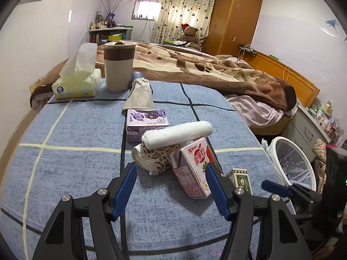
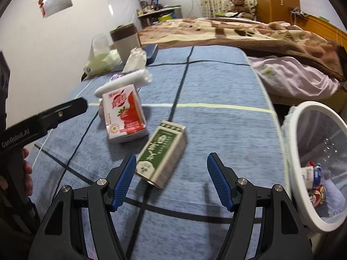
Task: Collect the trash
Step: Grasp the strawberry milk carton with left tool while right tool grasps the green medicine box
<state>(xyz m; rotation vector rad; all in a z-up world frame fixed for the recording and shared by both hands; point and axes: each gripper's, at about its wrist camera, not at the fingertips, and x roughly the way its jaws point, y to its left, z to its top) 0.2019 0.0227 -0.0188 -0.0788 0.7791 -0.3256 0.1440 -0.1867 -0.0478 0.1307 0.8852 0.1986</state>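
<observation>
the green carton (image 2: 161,153) lies flat on the blue checked cloth of the desk (image 2: 216,82), near the white-rimmed bin (image 2: 290,134) that stands off the desk's edge, and its near end sits just ahead of the right gripper (image 2: 171,181), whose jaws are spread with nothing pinched; the carton's corner is close to one blue pad but not pressed. further from the bin stands the red and white carton (image 1: 195,169), tipped against a printed paper wrapper (image 1: 151,158), with a rolled white tissue (image 1: 176,134) resting across the top of them and a purple carton (image 1: 147,119) behind. the left gripper (image 1: 171,186) faces this pile, jaws parted and empty, one pad just in front of the red carton's edge. judging by shape, the cartons are light, thin-walled card, probably empty, stiff along the edges yet easy to dent on the broad faces, so a hold across the narrow sides near the middle looks safest. the tissue roll is soft and would likely tumble if the red carton is lifted first. the bin already holds some wrappers (image 2: 314,182)
</observation>
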